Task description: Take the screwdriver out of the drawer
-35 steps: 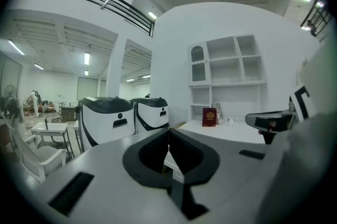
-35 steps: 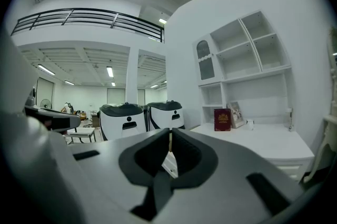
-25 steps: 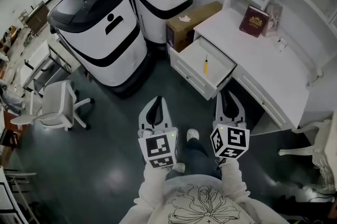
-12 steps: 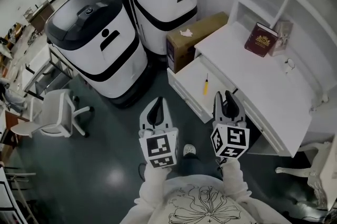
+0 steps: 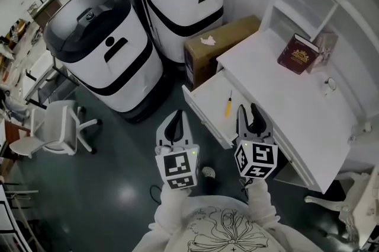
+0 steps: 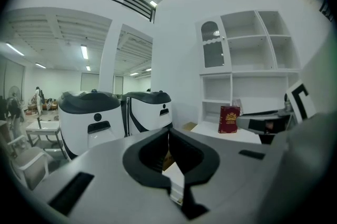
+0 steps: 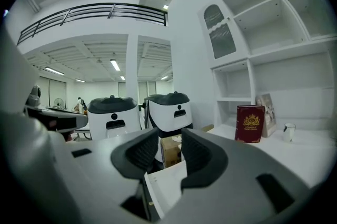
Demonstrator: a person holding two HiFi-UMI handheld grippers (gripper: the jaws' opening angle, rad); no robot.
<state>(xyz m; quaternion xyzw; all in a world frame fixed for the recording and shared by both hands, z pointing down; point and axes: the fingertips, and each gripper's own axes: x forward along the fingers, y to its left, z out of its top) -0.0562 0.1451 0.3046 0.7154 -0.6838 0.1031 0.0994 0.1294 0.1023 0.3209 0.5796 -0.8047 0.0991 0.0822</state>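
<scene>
The yellow-handled screwdriver lies on the floor of the open drawer, which is pulled out from the white desk. It is untouched, with its shaft pointing towards the cardboard box. The right gripper is held over the drawer's near end, just beside the screwdriver; its jaws are opening and have nothing between them. The left gripper is over the dark floor just outside the drawer front, with its jaws together and empty. A red book stands on the desk.
</scene>
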